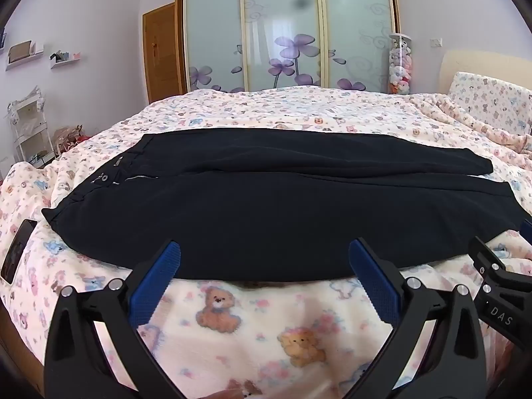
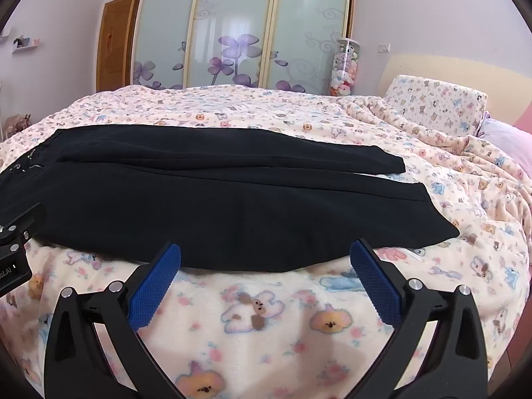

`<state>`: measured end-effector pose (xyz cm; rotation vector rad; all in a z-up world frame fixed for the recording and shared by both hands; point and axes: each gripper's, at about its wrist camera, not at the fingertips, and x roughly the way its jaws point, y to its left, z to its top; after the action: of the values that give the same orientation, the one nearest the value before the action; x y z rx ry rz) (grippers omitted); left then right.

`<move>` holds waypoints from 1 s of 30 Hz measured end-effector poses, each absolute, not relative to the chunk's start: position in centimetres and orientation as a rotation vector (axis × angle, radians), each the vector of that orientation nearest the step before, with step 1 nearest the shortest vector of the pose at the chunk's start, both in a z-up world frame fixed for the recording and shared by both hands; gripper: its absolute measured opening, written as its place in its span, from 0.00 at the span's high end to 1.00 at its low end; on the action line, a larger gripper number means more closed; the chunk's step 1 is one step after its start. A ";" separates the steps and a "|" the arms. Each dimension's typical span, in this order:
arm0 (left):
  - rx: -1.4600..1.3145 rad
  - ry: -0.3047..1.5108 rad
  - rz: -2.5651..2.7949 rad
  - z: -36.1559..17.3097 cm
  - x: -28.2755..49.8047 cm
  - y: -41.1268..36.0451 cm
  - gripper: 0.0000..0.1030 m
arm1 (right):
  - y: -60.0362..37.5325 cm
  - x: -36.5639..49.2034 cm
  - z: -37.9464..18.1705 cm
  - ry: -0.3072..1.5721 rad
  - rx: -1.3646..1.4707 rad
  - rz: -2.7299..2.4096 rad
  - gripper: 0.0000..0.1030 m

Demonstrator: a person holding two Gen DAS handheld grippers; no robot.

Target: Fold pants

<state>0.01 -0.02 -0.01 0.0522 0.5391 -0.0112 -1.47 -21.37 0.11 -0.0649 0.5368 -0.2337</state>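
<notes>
Black pants [image 1: 266, 199] lie flat across the middle of both frames on a teddy-bear print blanket [image 1: 252, 326], waistband and zipper at the left, leg hems at the right. The legs are side by side; the far leg's hem ends short of the near one, overlapping it slightly along the centre line.

Left gripper [image 1: 264, 256]: jaws spread wide, nothing between them, blue pads [image 1: 156, 286] at the near edge of the pants, lower centre of the frame. Can't tell if the tips touch the fabric.

Right gripper [image 2: 265, 256]: same, jaws wide apart and empty, tips at the near edge of the pants towards the hem end. It also shows at the right edge of the left wrist view.

A phone [image 1: 18, 249] lies on the blanket at the left edge, just beside the waistband. Wardrobe with purple-flower glass doors [image 1: 286, 30] fills the upper centre; pillow [image 2: 435, 103] upper right.
</notes>
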 end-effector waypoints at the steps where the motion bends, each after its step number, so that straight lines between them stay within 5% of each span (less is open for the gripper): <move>1: 0.052 0.539 -0.011 0.0 0.0 0.0 0.02 | -21.4 -1.5 0.1 0.537 -0.065 -0.234 0.01; 30: 0.052 0.545 -0.014 -0.7 -0.2 -0.6 0.02 | -21.5 -1.4 -0.1 0.540 -0.064 -0.236 0.01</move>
<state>-0.18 -0.58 -0.66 0.0517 0.5448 -0.0137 -1.40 -21.48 -0.09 -0.0641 0.5396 -0.2355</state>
